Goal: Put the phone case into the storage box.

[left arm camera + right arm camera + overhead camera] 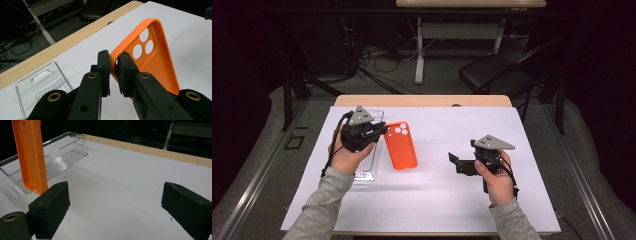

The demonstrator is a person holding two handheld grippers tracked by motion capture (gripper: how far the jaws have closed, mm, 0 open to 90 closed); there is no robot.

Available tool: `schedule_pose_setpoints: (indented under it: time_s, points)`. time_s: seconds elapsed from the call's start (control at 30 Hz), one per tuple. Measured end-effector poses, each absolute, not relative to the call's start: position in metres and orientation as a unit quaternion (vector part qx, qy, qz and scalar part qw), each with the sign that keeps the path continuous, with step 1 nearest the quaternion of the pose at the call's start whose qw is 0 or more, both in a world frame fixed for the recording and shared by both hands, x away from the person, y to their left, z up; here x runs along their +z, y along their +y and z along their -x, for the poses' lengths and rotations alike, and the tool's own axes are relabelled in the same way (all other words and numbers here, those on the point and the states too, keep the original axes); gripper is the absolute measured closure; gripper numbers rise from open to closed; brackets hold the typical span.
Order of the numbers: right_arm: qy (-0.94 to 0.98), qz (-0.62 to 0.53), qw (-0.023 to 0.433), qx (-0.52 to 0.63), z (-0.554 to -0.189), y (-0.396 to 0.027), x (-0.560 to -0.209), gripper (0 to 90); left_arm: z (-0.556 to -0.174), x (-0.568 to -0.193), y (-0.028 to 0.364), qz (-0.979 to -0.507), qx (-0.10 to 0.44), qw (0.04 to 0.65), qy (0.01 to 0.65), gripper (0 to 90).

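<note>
Orange phone case (400, 145): held above the white tabletop (437, 200), just right of the clear plastic bin (374, 150), well apart from the right gripper (115, 205).

Left gripper (113, 67): fingers (103, 67) clamped on the case's rim at the corner next to the three camera cut-outs, one finger inside the shell, one outside. In the right gripper view, case hanging lifted, lower end clear of the tabletop.

Right gripper: fingers (53, 205) spread wide, nothing between them, resting low over bare tabletop.

Handling, judged from appearance:
- Light; a single-corner pinch appears sufficient to carry it.
- Thin, flexible wall, likely silicone or soft plastic; expected to bend and swing from a corner grip.
- Matte, probably grippy surface; slip unlikely, twist likely.
- Not fragile.

Recommended hold: long side rim near mid-length, or second grip on the opposite rim with the right gripper for control. Avoid the thin wall around the cut-outs.
</note>
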State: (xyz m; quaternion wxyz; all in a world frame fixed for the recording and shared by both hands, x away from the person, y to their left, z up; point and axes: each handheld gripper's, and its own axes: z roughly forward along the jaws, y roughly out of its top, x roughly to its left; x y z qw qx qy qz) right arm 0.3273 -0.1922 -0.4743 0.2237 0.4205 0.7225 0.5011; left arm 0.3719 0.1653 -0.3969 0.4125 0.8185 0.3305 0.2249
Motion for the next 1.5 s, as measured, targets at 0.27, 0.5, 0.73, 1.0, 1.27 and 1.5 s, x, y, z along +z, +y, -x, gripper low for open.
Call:
schedule_pose_setpoints:
  time_s: [0.27, 0.5, 0.73, 1.0, 1.27, 1.5]
  points:
    - [0.720, -0.424, 0.226, 0.501, -0.328, -0.197, -0.474, 7.7, -0.393, -0.390, 0.169, -0.835, 0.220, 0.384, 0.326, 81.3]
    - [0.720, -0.426, 0.222, 0.500, -0.329, -0.198, -0.475, 7.7, -0.409, -0.389, 0.168, -0.840, 0.209, 0.373, 0.334, 81.3]
    - [0.722, -0.427, 0.220, 0.498, -0.329, -0.198, -0.476, 7.7, -0.421, -0.384, 0.164, -0.848, 0.207, 0.357, 0.332, 81.2]
    - [0.722, -0.430, 0.218, 0.496, -0.330, -0.198, -0.478, 7.8, -0.436, -0.381, 0.165, -0.854, 0.206, 0.339, 0.337, 81.2]
    - [0.725, -0.432, 0.216, 0.491, -0.331, -0.196, -0.482, 7.8, -0.446, -0.376, 0.168, -0.859, 0.198, 0.332, 0.337, 81.2]
    - [0.727, -0.431, 0.217, 0.489, -0.331, -0.196, -0.482, 7.8, -0.453, -0.368, 0.168, -0.860, 0.201, 0.327, 0.336, 81.2]
